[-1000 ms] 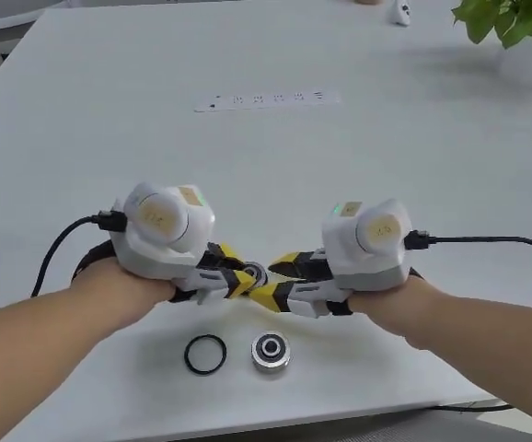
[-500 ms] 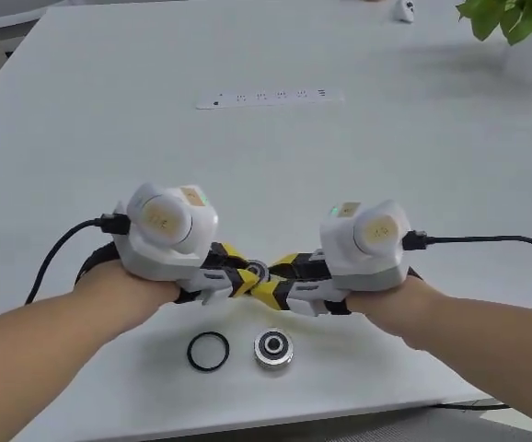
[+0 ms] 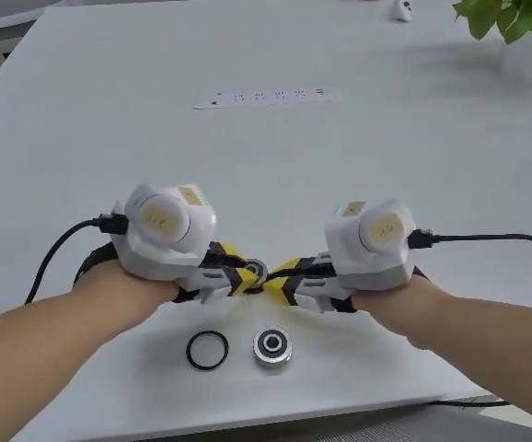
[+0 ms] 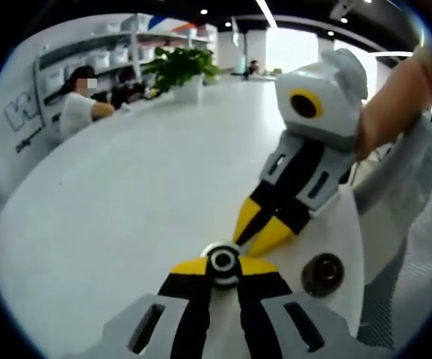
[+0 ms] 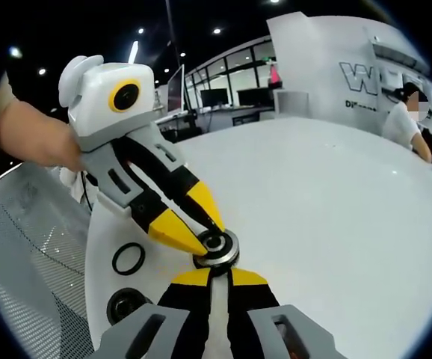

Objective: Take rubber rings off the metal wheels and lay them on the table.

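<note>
Right tongs (image 3: 271, 276) had narrowed and pinched the rim of the small silver metal wheel (image 3: 255, 271), clamped by the left tongs (image 3: 245, 279) over the white bench (image 3: 340, 147), a loose black rubber ring (image 3: 207, 350) lying nearby.

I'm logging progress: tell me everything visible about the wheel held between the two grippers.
The wheel is small, round, shiny metal with a dark inner band and pale centre. It is held above the table, pinched by the left hand-held gripper; the right hand-held gripper has its yellow tips at the wheel's rim.
</note>
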`<state>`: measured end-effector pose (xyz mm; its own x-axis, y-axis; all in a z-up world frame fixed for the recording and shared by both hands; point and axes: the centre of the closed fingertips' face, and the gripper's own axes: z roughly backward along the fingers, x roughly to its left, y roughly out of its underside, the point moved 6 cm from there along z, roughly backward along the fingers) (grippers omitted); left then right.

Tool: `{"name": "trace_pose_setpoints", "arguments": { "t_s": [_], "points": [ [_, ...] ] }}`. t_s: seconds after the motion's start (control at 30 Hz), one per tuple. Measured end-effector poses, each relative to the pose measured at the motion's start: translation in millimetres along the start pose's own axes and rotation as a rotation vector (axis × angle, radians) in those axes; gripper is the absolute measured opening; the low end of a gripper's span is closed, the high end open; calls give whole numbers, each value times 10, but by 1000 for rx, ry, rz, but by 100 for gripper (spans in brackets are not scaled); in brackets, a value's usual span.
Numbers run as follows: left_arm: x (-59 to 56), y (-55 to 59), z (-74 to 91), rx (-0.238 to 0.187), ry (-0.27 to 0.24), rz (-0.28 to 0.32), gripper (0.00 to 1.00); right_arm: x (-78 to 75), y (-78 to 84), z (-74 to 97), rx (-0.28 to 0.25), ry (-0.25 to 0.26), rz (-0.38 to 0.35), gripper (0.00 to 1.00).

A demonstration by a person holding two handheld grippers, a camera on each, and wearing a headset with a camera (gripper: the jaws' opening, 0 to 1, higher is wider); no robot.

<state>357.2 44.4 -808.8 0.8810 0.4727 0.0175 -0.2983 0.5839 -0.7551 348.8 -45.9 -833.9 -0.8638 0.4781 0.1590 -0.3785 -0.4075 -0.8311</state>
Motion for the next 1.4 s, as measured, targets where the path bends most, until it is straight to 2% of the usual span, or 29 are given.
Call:
{"name": "trace_pose_setpoints", "arguments": {
  "t_s": [0.23, 0.33, 0.6, 0.7, 0.8, 0.97, 1.4],
  "points": [
    [-13, 4, 6, -4, -6, 0, 14, -31, 6, 15, 1, 15, -24, 0],
    [-14, 3, 6, -3, -7, -1, 14, -45, -6, 36, -11, 8, -84, 0],
    [-15, 6, 10, -2, -13, -1, 13, -71, -42, 82, -37, 17, -152, 0],
    [-28, 3, 12, 0, -10, -2, 12, -96, -69, 93, -69, 24, -221, 0],
    [-37, 1, 10, 0, -18, -2, 12, -102, -73, 90, -77, 27, -240, 0],
    [-20, 9, -4, 6, -33, -3, 12, -80, -96, 89, -81, 34, -233, 0],
    [-16, 13, -19, 7, -42, -3, 12, -24, -119, 89, -80, 6, -232, 0]
  ]
}}
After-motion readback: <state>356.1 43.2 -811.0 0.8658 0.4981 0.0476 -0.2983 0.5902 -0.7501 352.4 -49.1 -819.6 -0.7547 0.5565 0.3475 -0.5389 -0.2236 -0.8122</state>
